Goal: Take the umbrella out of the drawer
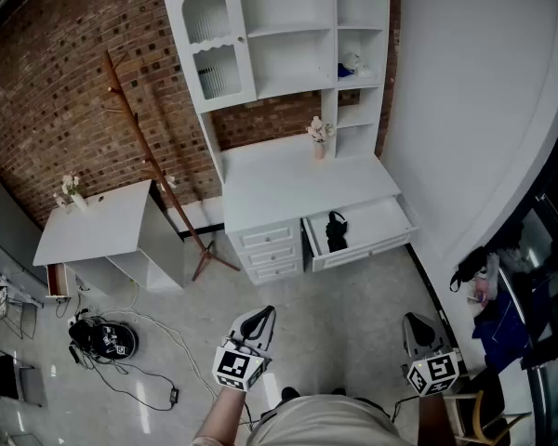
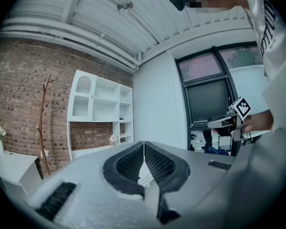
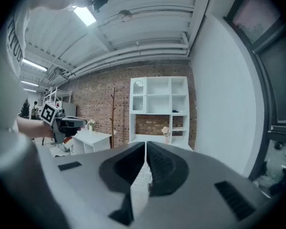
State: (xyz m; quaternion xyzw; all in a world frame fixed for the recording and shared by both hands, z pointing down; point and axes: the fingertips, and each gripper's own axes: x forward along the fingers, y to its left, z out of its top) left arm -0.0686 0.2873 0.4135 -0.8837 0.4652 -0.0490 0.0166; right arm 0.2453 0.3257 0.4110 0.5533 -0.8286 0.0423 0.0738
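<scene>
A black folded umbrella (image 1: pixel 336 231) lies in the pulled-out white drawer (image 1: pixel 391 233) of the white desk (image 1: pixel 288 186), far ahead of me. My left gripper (image 1: pixel 259 322) is held low over the floor, jaws closed together with nothing between them; in the left gripper view the left gripper (image 2: pixel 143 147) points toward the shelf unit (image 2: pixel 101 114). My right gripper (image 1: pixel 416 328) hovers at lower right, shut and empty; in the right gripper view the right gripper (image 3: pixel 146 149) faces the desk, whose drawer is hidden behind the jaws.
A wooden coat stand (image 1: pixel 153 165) leans left of the desk. A low white side table (image 1: pixel 102 221) sits further left. Cables and a black device (image 1: pixel 102 340) lie on the floor at left. Dark clothing and a chair (image 1: pixel 502 333) crowd the right wall.
</scene>
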